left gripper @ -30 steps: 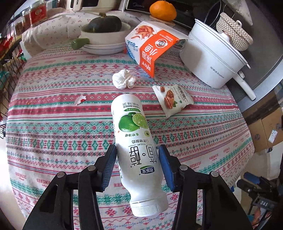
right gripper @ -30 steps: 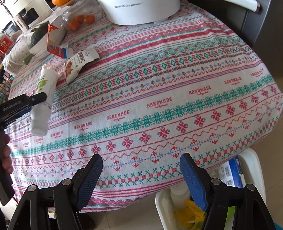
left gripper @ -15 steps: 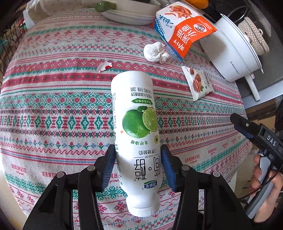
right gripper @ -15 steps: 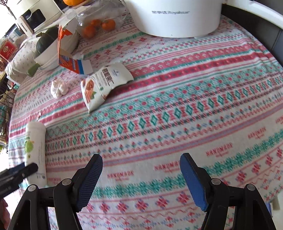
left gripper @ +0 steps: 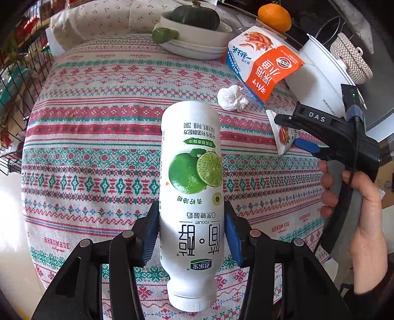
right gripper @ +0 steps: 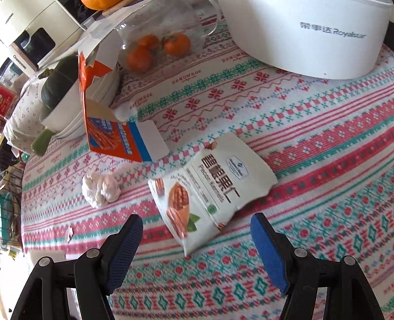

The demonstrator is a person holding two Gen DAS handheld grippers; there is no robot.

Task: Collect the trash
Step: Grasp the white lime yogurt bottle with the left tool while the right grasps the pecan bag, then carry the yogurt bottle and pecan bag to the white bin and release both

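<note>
My left gripper (left gripper: 190, 229) is shut on a white lime yogurt bottle (left gripper: 192, 172), held above the patterned tablecloth (left gripper: 98, 157), cap toward the camera. My right gripper (right gripper: 197, 231) is open, just above a white pecan snack packet (right gripper: 209, 187) that lies flat between its fingers. The right gripper also shows in the left wrist view (left gripper: 303, 133), over the packet (left gripper: 283, 137). A crumpled white tissue (right gripper: 101, 188) lies left of the packet and shows in the left wrist view too (left gripper: 231, 98). An open orange and blue carton (right gripper: 108, 128) lies behind it. A small paper scrap (right gripper: 69, 232) lies at the left.
A white Royalstar electric pot (right gripper: 307, 37) stands at the back right. White bowls with a dark green squash (left gripper: 194, 18) stand at the back. Oranges under a glass cover (right gripper: 157, 46) sit behind the carton. A wire rack (left gripper: 12, 98) is left of the table.
My right gripper has moved forward over the table and now straddles the pecan packet. My left gripper still holds the bottle; its view has tilted back up toward the table's far side.
</note>
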